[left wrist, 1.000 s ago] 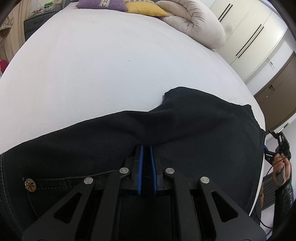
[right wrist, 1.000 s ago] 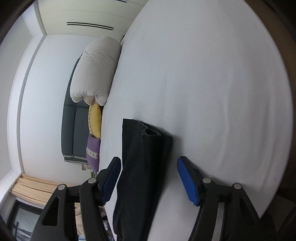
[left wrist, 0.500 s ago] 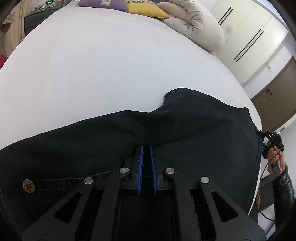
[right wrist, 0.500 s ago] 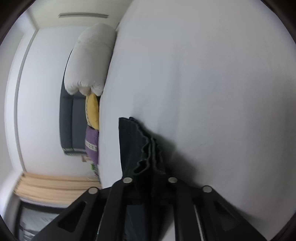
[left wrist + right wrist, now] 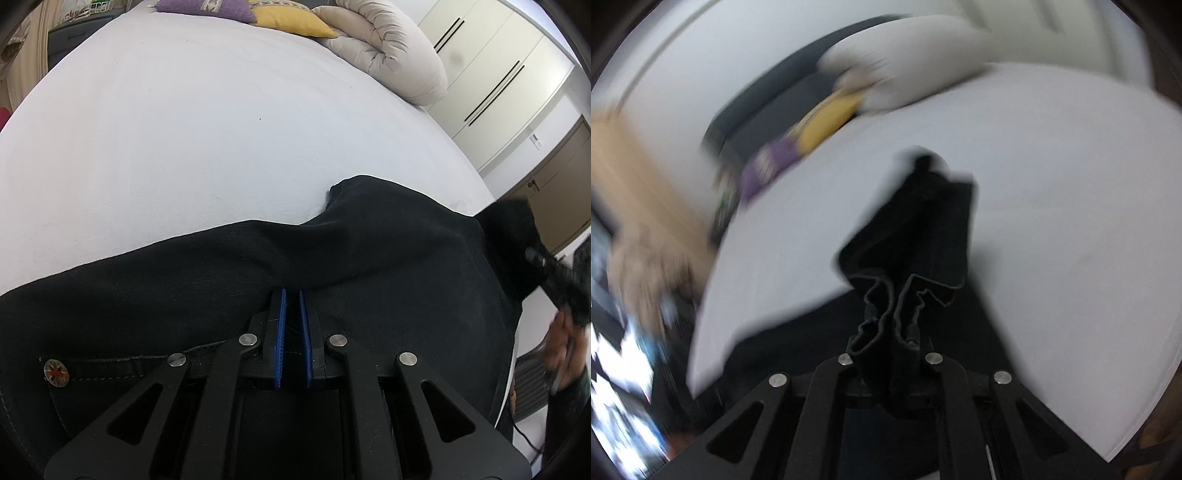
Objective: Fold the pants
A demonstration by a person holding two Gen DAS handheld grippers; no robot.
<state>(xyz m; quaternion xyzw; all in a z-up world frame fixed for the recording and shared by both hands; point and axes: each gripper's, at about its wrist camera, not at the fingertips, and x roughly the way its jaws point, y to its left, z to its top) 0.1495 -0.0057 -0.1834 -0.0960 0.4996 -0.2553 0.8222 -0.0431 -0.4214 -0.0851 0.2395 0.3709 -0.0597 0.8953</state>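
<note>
The left gripper [image 5: 291, 295] pinches the black pants [image 5: 184, 280] at the waist — the right gripper [image 5: 892, 347] squeezes the bunched leg ends.

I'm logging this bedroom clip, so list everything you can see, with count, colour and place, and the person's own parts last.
pants: one, black, spread across the near edge of the bed, leg ends lifted at the right
bed: one, white sheet, fills most of both views
duvet: one, cream, rolled up at the head of the bed
cushions: two, one yellow and one purple, beside the duvet
wardrobe: one, cream doors with dark handles, beyond the bed
door: one, brown, right of the wardrobe
left tool: one, black with blue pads, shut on the pants near the waistband
right tool: one, black, shut on the bunched leg hems
hand: one, blurred, holding the right tool
</note>
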